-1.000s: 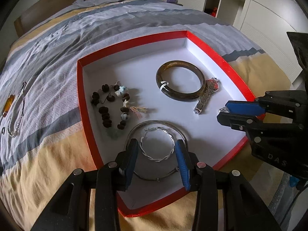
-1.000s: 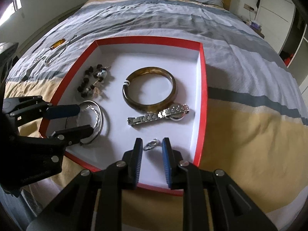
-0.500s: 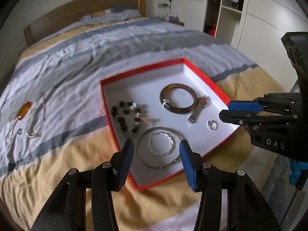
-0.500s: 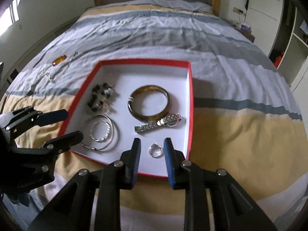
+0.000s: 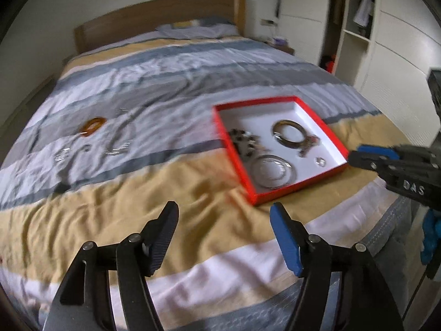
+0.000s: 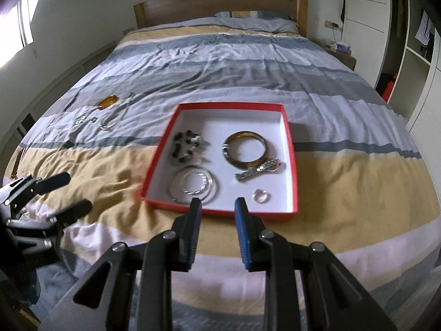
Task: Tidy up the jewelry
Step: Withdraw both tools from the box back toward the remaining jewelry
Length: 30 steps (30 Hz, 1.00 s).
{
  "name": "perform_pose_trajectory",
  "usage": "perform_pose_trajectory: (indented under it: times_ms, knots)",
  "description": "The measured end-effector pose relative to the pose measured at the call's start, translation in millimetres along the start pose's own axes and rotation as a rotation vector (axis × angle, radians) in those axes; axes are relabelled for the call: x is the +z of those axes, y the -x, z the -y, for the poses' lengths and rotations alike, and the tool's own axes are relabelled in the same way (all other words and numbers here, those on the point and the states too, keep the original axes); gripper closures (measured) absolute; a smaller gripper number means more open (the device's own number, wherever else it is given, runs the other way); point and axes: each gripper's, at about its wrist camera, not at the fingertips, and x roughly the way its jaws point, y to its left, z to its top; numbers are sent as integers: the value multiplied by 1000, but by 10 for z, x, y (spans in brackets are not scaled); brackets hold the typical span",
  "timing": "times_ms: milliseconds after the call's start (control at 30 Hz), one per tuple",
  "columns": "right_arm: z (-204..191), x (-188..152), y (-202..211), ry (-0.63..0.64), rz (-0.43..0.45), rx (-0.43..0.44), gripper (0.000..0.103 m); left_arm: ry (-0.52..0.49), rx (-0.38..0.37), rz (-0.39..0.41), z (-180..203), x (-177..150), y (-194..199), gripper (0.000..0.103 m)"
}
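Both grippers have pulled back from the red box (image 6: 289, 138), the left gripper (image 5: 223, 234) empty and spreading, the right gripper (image 6: 217, 215) narrowly parted and empty, leaving the amber pendant (image 6: 108, 101) and chain (image 6: 114, 120) at 10 o'clock next.

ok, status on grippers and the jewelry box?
Left gripper empty, jaws opening. Right gripper open, empty. Red box holds five pieces; necklace and amber pendant loose on bed. Nothing blocking.

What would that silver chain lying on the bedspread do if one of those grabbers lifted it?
The chain lies in a loose curve on the bedspread, so it would probably hang limp and swing rather than hold its shape. Its links look thin and shiny, so it may slip between the pads. Resting on soft, wrinkled cloth, it could be hard to pinch without catching fabric.
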Motion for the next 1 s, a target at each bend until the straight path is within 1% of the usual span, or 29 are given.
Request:
perform_pose_trajectory:
  times_ms: [67,167,233,300,467,667,800,1000]
  knots:
    - [-112,-46,89,4,10,3,79,26,34,18,-114,-30,134,30]
    - [-304,-99,208,21,22,2,79,67,71,58,-292,-100,368,28]
    - [-407,-132,265,25,27,7,76,77,98,74,-374,-159,476,26]
    - [-512,-166,315,32,32,7,72,80,127,80,-426,-216,556,26]
    - [-786,-264,452,42,42,18,72,110,181,98,-597,-415,794,25]
    - [-1048,-347,624,53,68,29,71,154,194,129,-741,-548,1022,24]
    - [-1150,-350,708,57,89,31,71,174,200,157,-812,-585,1151,23]
    - [-1226,-341,752,45,109,41,71,192,227,185,-895,-649,1262,23]
